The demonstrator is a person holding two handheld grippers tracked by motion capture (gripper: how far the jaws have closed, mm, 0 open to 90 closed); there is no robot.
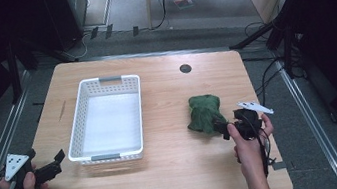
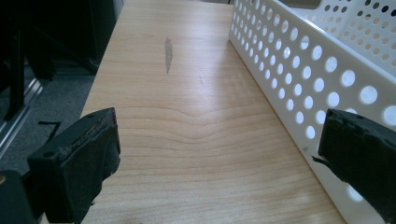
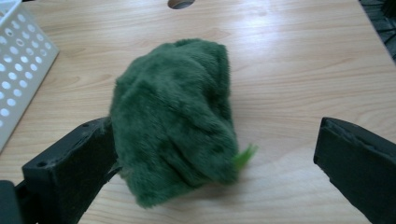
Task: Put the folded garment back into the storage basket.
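On the desk (image 1: 178, 174), a green plush toy (image 3: 175, 119) lay right of the white basket (image 1: 108, 118), between the right tool's (image 3: 212, 158) spread jaws; the left tool (image 2: 217, 158) gaped empty beside the basket.

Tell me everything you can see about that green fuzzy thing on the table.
The green plush item looks like soft, deep-green fake fur, bunched into a lumpy mound with folds, and a small brighter green tuft pokes out at one edge. It lies on the wooden table, to the right of the white basket and apart from it. The right tool is open around its near end: one jaw is against the fur, the other stands clear. What it is exactly I cannot tell.
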